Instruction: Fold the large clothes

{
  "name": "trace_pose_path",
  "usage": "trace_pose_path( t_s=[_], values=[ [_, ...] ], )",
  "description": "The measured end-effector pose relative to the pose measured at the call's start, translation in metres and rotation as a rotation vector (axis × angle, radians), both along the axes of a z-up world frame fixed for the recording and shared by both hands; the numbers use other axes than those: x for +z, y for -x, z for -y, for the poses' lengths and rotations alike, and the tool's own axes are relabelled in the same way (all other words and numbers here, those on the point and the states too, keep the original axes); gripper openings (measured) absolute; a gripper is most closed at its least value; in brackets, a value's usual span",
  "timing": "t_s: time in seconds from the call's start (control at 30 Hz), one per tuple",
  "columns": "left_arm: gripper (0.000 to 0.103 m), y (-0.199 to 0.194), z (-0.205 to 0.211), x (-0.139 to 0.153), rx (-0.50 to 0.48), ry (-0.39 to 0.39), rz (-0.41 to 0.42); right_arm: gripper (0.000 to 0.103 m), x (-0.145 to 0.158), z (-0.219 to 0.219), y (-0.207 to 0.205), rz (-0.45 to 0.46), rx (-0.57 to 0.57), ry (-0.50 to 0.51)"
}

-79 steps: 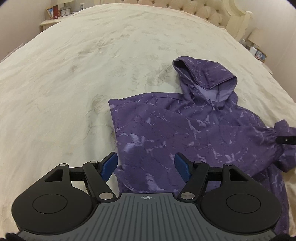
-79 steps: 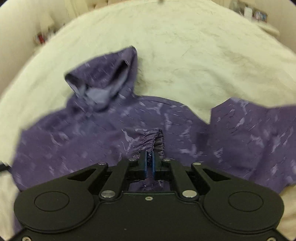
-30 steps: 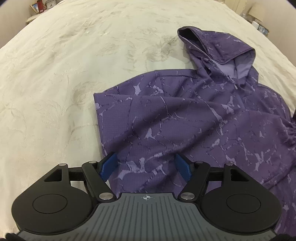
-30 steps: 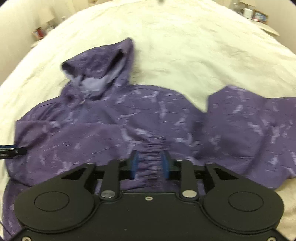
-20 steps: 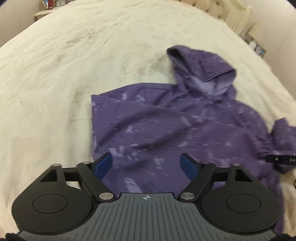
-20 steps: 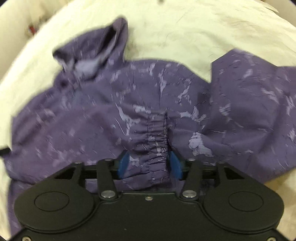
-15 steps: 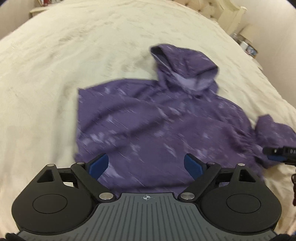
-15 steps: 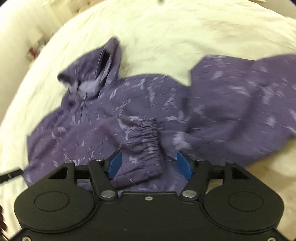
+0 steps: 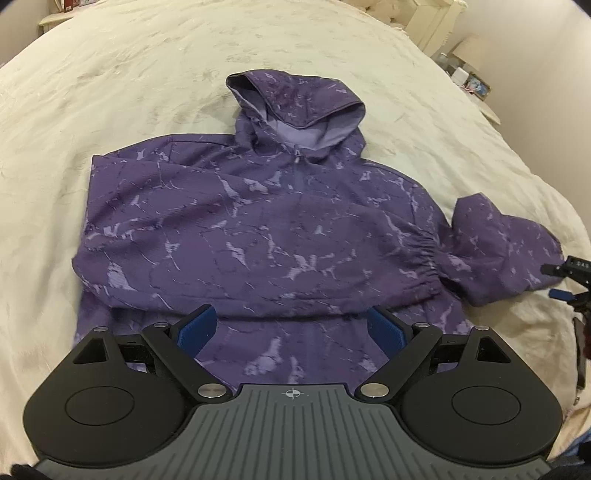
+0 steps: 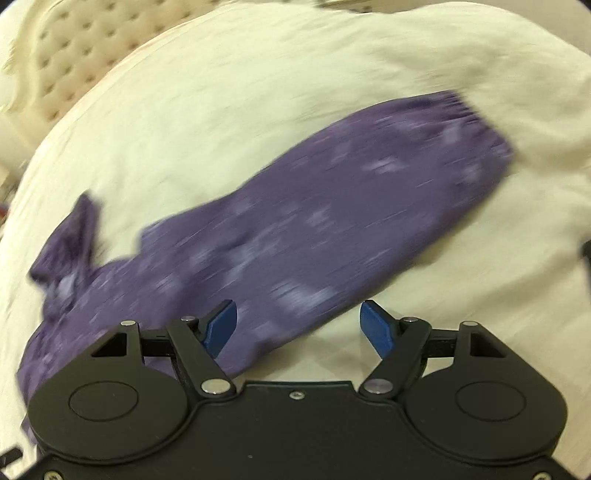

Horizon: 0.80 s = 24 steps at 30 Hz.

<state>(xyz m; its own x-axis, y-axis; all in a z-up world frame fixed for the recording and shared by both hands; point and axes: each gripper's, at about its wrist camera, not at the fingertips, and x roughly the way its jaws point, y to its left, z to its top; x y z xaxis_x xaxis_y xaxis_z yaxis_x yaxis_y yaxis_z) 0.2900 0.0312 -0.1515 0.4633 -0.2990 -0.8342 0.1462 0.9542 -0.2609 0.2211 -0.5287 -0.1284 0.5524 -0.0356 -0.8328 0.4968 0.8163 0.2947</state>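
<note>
A purple marbled hoodie (image 9: 258, 229) lies face up on the bed, hood (image 9: 295, 99) at the far end. One sleeve is folded across the chest, its elastic cuff (image 9: 424, 254) at the right. My left gripper (image 9: 291, 325) hovers open over the lower hem, holding nothing. In the left wrist view my right gripper (image 9: 561, 280) shows at the right edge, beside the bunched shoulder. The right wrist view is blurred. There the other sleeve (image 10: 295, 221) stretches out to its cuff (image 10: 461, 110). The right gripper (image 10: 299, 317) hangs over that sleeve's near end, jaws opening, pads clear of the cloth.
A cream bedspread (image 9: 110, 74) surrounds the hoodie on all sides. The tufted headboard (image 10: 74, 48) is at the far end. A shelf with small items (image 9: 469, 77) stands past the bed's right side, and a nightstand (image 9: 62, 11) at the far left.
The right gripper let go of the folded sleeve's cuff, opened and swung right over the other sleeve. The left gripper opened wider and drew back and up from the hoodie.
</note>
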Motion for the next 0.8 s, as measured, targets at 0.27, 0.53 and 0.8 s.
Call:
trace_pose_path(
  t_s=[0.27,0.53,0.8],
  values=[
    [0.089,0.017,0.024,0.002,0.034,-0.031,-0.006,0.078,-0.015,0.081,-0.003,0.003,-0.132,-0.013],
    [0.089,0.02,0.027,0.005,0.041,-0.056,-0.013,0.042,-0.02,0.103,-0.009,0.05,-0.215,-0.058],
    [0.089,0.013,0.008,0.003,0.052,-0.043,-0.019,0.016,0.04,0.066,-0.011,0.195,-0.155,0.014]
  ],
)
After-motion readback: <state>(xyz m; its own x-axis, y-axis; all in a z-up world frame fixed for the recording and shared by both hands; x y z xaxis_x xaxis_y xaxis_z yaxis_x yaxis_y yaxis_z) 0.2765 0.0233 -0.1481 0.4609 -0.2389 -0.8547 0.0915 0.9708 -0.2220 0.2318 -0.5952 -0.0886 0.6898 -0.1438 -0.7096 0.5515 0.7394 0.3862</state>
